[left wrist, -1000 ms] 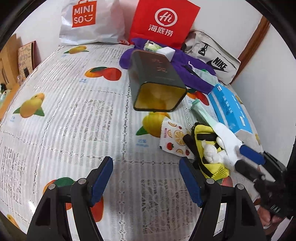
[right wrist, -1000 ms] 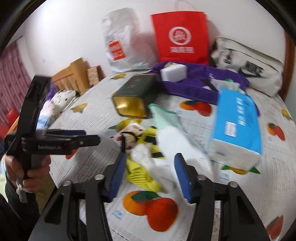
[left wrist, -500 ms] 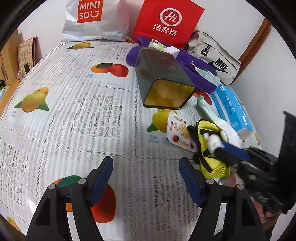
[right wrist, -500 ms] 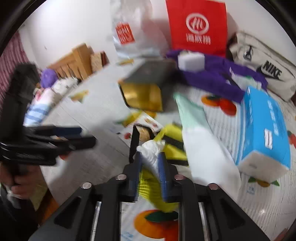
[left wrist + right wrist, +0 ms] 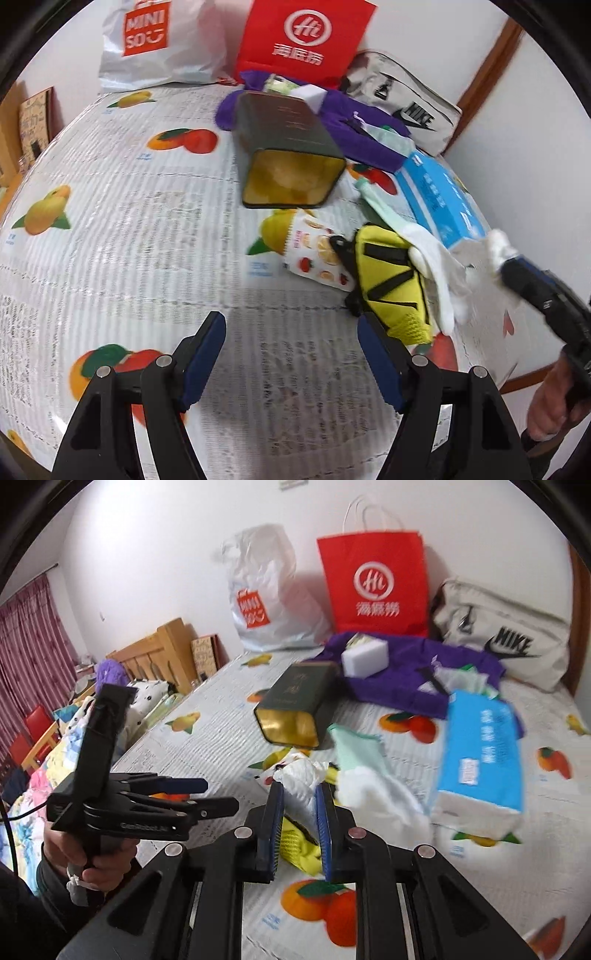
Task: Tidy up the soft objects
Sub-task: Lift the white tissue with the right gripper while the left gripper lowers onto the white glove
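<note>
My right gripper (image 5: 301, 788) is shut on a crumpled white wad of tissue (image 5: 299, 771) and holds it above the fruit-print tablecloth (image 5: 480, 878). In the left wrist view the same wad (image 5: 496, 243) hangs at the right edge in that gripper (image 5: 511, 264). Below it lie a yellow mesh pouch with black straps (image 5: 388, 280) and a white and mint glove (image 5: 432, 258). My left gripper (image 5: 290, 325) is open over bare cloth, with nothing between its fingers. A dark green tin (image 5: 291, 147) lies on its side, its gold mouth facing me.
A blue tissue pack (image 5: 480, 753) lies right of the glove, and a fruit-print packet (image 5: 314, 251) left of the pouch. Purple cloth (image 5: 406, 675) carrying a white sponge (image 5: 364, 659), a Nike bag (image 5: 506, 642), a red bag (image 5: 373, 583) and a white bag (image 5: 266, 598) line the far side.
My right gripper's jaws closed on the white wad, which lay on the yellow pouch, and lifted it up and to the right. The left gripper stayed open over the cloth.
</note>
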A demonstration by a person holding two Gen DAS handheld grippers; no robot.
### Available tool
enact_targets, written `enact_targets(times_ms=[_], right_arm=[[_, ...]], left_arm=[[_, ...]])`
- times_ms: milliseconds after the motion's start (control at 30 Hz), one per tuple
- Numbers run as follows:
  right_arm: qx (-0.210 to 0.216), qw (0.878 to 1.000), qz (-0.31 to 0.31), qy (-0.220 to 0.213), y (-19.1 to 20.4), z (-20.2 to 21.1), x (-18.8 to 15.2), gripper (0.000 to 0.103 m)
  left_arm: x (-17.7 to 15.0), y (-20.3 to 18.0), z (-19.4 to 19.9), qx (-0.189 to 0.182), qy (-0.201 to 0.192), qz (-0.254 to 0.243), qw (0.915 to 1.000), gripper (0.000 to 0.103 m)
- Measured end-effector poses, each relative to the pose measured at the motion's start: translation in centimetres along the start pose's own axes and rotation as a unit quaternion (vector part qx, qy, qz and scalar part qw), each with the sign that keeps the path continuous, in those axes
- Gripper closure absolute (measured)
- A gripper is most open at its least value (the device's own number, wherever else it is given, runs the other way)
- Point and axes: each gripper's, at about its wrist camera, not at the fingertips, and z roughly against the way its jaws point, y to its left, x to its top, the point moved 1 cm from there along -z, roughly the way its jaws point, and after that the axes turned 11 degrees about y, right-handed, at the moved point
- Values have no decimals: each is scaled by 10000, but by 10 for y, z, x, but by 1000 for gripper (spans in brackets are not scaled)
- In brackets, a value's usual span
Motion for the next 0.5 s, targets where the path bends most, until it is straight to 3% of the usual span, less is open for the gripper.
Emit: enact_targets(times_ms=[233,500], right_arm=[[-542,9980,-274,-198,-35,37,-23,85],[-1099,9897,-889,239,-92,21,-56,85]], left_arm=[[4,-33,0,-84,-83,-352,9993,31],[18,-81,-5,-102,-171,-806,9965,31]])
